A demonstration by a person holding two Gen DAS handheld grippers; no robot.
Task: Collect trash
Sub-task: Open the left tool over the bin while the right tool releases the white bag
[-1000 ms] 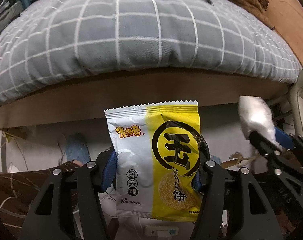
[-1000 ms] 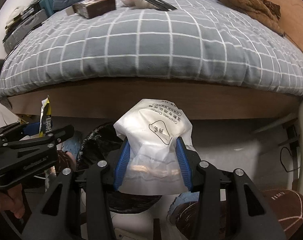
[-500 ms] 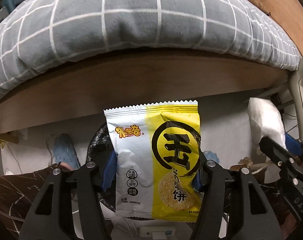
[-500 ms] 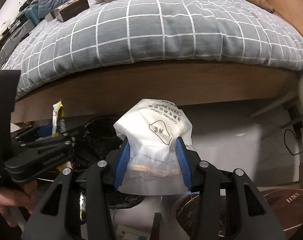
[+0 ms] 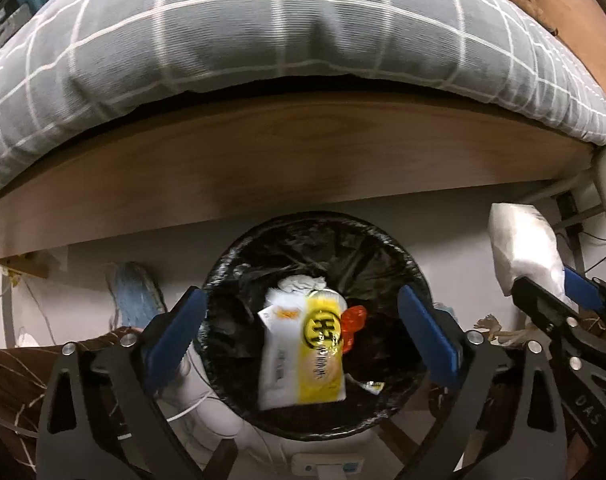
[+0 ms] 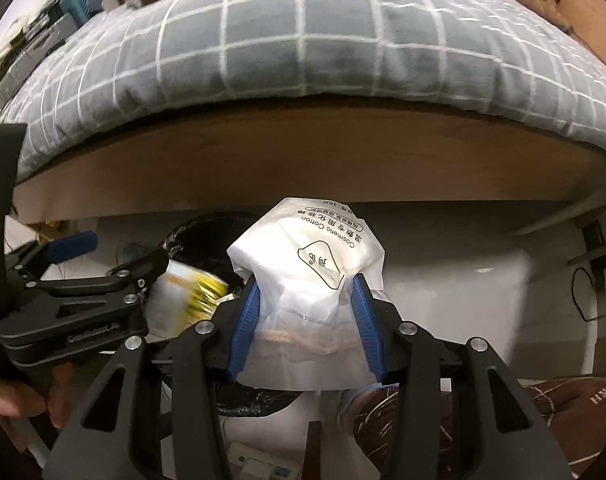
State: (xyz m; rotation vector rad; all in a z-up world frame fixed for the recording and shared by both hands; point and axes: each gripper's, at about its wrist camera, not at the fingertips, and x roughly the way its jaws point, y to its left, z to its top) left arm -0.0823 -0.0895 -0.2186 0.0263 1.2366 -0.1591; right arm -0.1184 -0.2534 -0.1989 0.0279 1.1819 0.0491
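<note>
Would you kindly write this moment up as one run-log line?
left gripper: jaws opening, empty | snack packet: over trash bin | right gripper: shut on cotton pad bag | next: likely bin bag

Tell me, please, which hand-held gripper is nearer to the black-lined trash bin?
Left. The left hand-held gripper hangs directly above the trash bin, jaws opening, snack wrapper dropping in. The right hand-held gripper, clamping a cotton-pad bag, is off to the side.

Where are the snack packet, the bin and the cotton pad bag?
snack packet (image 5: 303, 356): left wrist view, middle of its yellow and white front.
bin (image 5: 383, 236): left wrist view, far rim with black liner.
cotton pad bag (image 6: 307, 276): right wrist view, printed upper part.
</note>
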